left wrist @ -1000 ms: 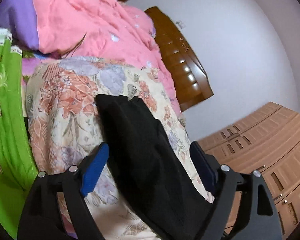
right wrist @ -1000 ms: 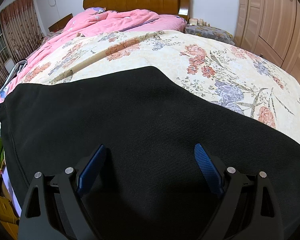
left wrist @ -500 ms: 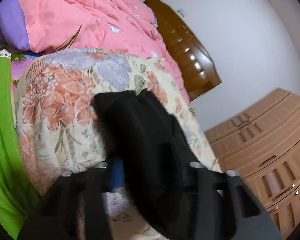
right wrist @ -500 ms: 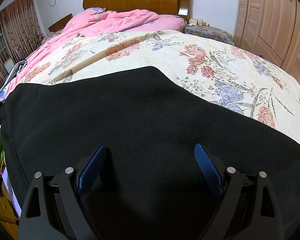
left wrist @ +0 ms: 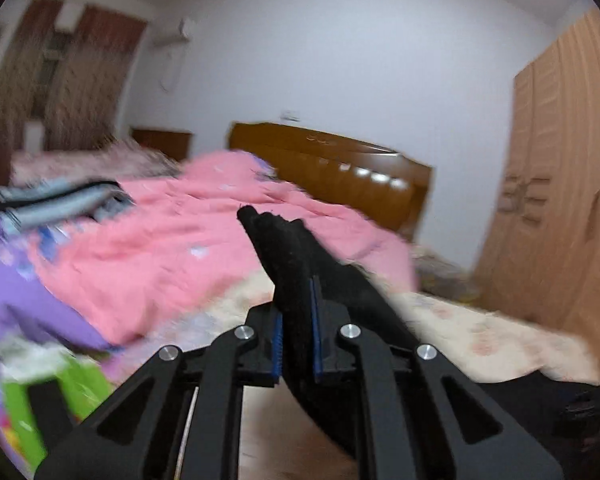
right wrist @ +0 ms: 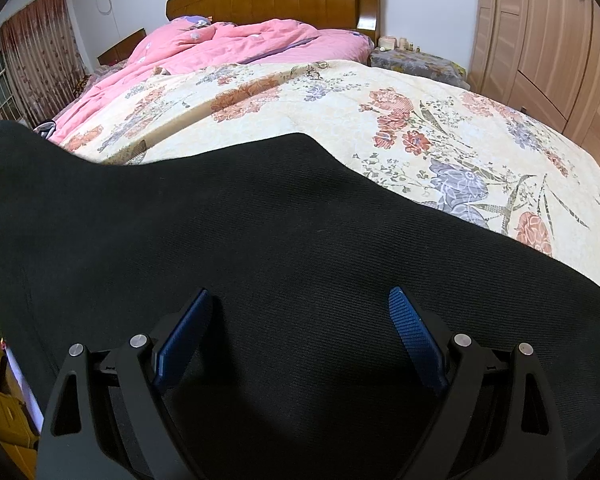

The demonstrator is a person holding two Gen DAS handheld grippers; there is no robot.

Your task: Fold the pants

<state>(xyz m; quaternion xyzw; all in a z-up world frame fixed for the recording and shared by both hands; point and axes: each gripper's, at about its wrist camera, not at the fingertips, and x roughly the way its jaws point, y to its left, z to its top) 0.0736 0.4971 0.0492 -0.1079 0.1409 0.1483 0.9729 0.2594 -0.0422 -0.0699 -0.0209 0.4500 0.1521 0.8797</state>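
The black pants lie spread across the near part of the floral bedspread. My right gripper is open, its blue pads wide apart just above the black cloth. My left gripper is shut on an end of the pants, which stands up between its blue pads, lifted above the bed; the view is blurred. The rest of the pants trails down to the lower right in the left wrist view.
A pink quilt and purple bedding are heaped at the head of the bed, before a wooden headboard. A wooden wardrobe stands along the right. A nightstand sits beside the headboard.
My left gripper has shut on the end of the pants and lifted it, swinging to face the headboard. The pants' left edge has risen in the right wrist view. The right gripper stays put.
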